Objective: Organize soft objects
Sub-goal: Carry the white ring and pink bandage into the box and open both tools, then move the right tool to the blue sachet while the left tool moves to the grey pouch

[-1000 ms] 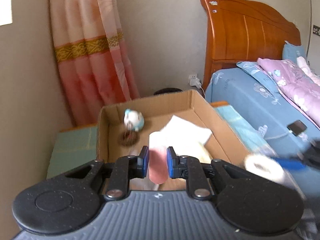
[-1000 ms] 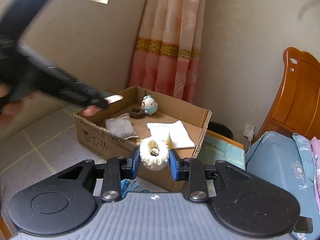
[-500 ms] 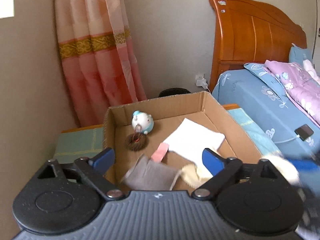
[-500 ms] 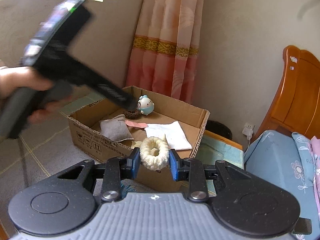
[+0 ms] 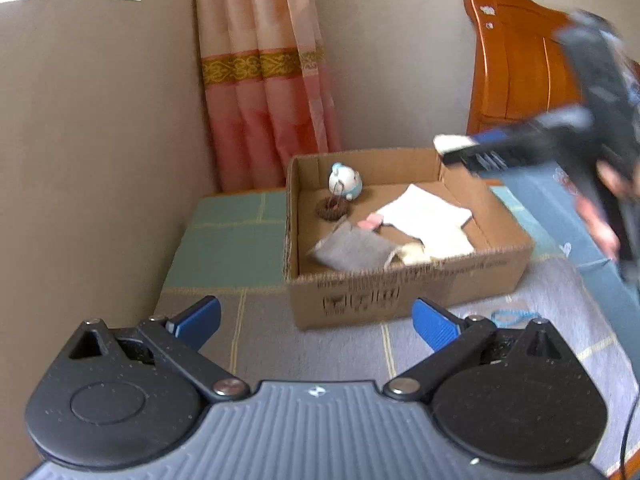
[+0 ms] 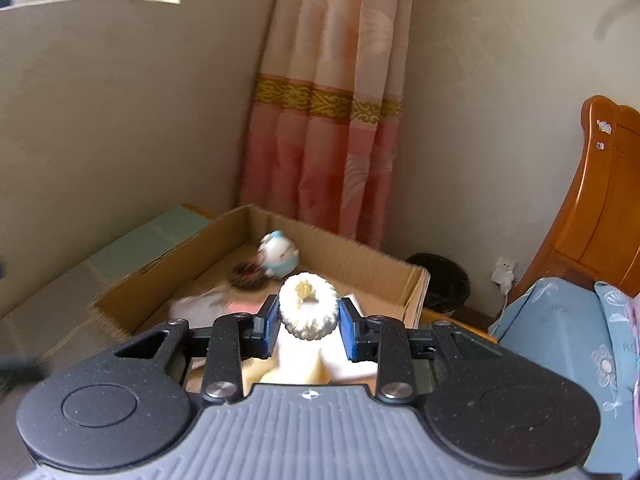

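Observation:
An open cardboard box [image 5: 400, 292] on the floor mat holds a white-and-blue plush toy [image 5: 345, 182], a brown scrunchie [image 5: 332, 210], a pink piece [image 5: 370, 222], a grey pouch [image 5: 352, 250] and a white cloth [image 5: 424, 212]. My left gripper [image 5: 316, 318] hangs in front of the box, its jaws opening wide with nothing between them. My right gripper [image 6: 308, 314] is shut on a fluffy white scrunchie [image 6: 307, 306] over the near part of the box [image 6: 192, 256]. In the left wrist view it shows blurred over the box's far right corner, in a hand [image 5: 600, 224].
A pink curtain [image 5: 264, 80] hangs behind the box. An orange wooden headboard [image 6: 600, 208] and blue bedding [image 6: 560, 332] stand to the right. A black bin [image 6: 444, 280] sits behind the box. A blue hair tie [image 5: 514, 316] lies on the mat.
My left gripper opened, the pink piece dropped into the box, and the gripper drew back from it. My right gripper carried the white scrunchie forward over the box.

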The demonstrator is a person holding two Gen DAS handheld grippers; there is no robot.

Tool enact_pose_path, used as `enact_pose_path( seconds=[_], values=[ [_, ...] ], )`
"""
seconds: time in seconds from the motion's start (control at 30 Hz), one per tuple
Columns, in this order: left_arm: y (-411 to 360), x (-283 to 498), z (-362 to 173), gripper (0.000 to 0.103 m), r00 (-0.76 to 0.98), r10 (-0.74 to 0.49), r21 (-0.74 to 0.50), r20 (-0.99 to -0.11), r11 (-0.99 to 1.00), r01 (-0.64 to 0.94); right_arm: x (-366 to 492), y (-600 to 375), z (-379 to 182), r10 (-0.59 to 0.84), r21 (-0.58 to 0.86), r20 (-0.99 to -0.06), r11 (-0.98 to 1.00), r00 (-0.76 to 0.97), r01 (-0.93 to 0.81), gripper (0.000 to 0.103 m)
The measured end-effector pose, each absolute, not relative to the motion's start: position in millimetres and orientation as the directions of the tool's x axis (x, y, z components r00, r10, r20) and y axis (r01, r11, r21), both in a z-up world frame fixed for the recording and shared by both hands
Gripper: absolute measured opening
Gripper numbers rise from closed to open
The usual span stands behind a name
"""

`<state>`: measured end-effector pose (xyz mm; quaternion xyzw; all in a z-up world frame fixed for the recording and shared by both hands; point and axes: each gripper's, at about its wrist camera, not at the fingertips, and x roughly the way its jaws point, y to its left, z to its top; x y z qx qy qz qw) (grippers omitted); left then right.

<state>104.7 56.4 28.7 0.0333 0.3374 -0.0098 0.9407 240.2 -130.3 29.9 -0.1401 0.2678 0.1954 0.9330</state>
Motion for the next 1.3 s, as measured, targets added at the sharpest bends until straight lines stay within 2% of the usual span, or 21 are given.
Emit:
enact_pose_path(
  seconds=[0.07,0.1,0.17,0.2,0.23,0.33,0.43,0.77,1.13,1.3],
  values=[
    [57.0,98.3,27.0,0.102,0.769,0.013,0.065,-0.639,0.997,0.037,262.7,-122.3,29.4,0.267,-0.184,-0.557,0.884,0.787,-0.43,0.037],
    [57.0,95.3,25.4,0.102,0.767,0.01,0.062,-0.641,0.997,0.039,273.4,-119.3,28.7,0.247,-0.197,-0.556,0.888,0.794,-0.414,0.04],
    [58.5,89.0,24.0,0.102,0.763,0.004,0.059,-0.647,0.997,0.044,295.8,-116.0,27.6,0.242,-0.166,-0.576,0.901,0.781,-0.402,0.065],
    [59.9,85.5,23.6,0.102,0.763,0.006,0.057,-0.647,0.998,0.041,303.1,-116.1,27.1,0.236,-0.154,-0.578,0.908,0.781,-0.389,0.073],
    [61.0,83.6,24.0,0.102,0.762,0.005,0.054,-0.648,0.998,0.039,309.4,-116.2,26.5,0.223,-0.153,-0.582,0.914,0.782,-0.375,0.087],
    [63.9,80.1,25.6,0.102,0.762,0.01,0.054,-0.647,0.998,0.033,309.3,-119.4,28.3,0.209,-0.145,-0.59,0.922,0.78,-0.358,0.092],
    [65.6,75.2,29.9,0.102,0.769,0.014,0.052,-0.64,0.998,0.025,292.6,-121.1,32.3,0.197,-0.17,-0.582,0.919,0.789,-0.355,0.102],
    [61.7,55.8,33.3,0.102,0.781,0.016,0.055,-0.624,0.998,0.024,221.4,-131.3,31.4,0.189,-0.211,-0.598,0.901,0.779,-0.38,0.103],
    [54.3,45.2,27.1,0.102,0.787,0.002,0.062,-0.617,0.997,0.046,162.9,-153.6,-27.8,0.068,-0.177,-0.698,0.948,0.713,-0.264,0.103],
    [51.7,44.9,22.6,0.102,0.78,-0.014,0.048,-0.626,0.997,0.057,144.9,-157.1,-52.4,0.065,-0.141,-0.743,0.957,0.666,-0.252,0.103]
  ],
)
